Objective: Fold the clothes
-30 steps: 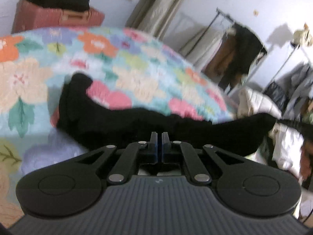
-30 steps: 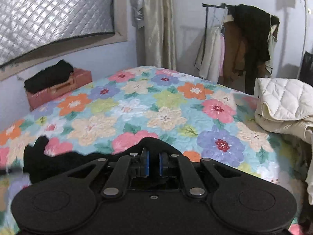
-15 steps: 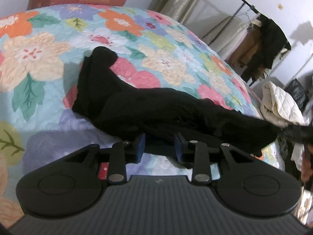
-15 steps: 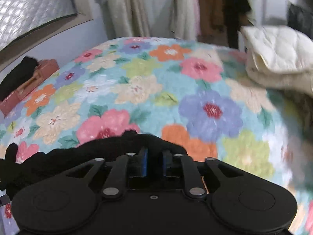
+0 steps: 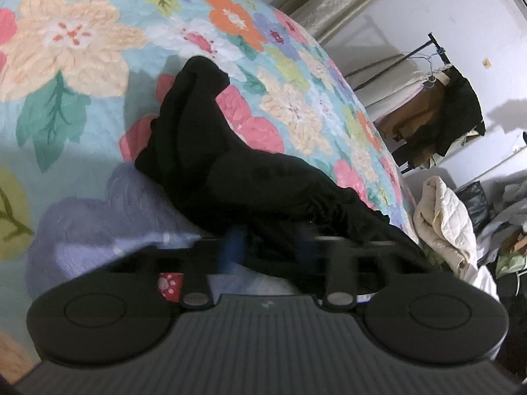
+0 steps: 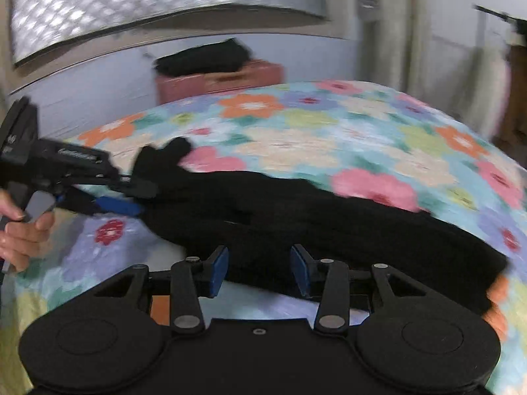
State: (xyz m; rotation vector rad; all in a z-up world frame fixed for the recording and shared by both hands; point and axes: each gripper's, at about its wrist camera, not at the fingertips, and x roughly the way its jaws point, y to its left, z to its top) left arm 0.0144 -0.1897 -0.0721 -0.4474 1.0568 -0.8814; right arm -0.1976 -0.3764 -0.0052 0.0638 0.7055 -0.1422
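A black garment (image 5: 250, 177) lies crumpled in a long band across the floral bedspread (image 5: 72, 49). My left gripper (image 5: 268, 247) sits at the garment's near edge. Its blurred blue pads stand apart with black cloth between them, and its jaws are closing. In the right wrist view the same garment (image 6: 296, 207) stretches from left to right. There the left gripper (image 6: 131, 197), held by a hand (image 6: 23, 233), meets the garment's left end. My right gripper (image 6: 259, 270) is low over the garment's near edge. Its jaws are opening and its pads do not press on the cloth.
A pink suitcase (image 6: 224, 77) with dark folded clothes on top stands against the wall beyond the bed. A clothes rack (image 5: 438, 98) and a cream quilted bundle (image 5: 441, 217) stand off the bed's right side. A curtain (image 6: 395, 33) hangs at the back.
Both grippers came down toward the bed and the garment now rests on it. Both pairs of jaws went from shut on the cloth to spread apart. The right view swung left.
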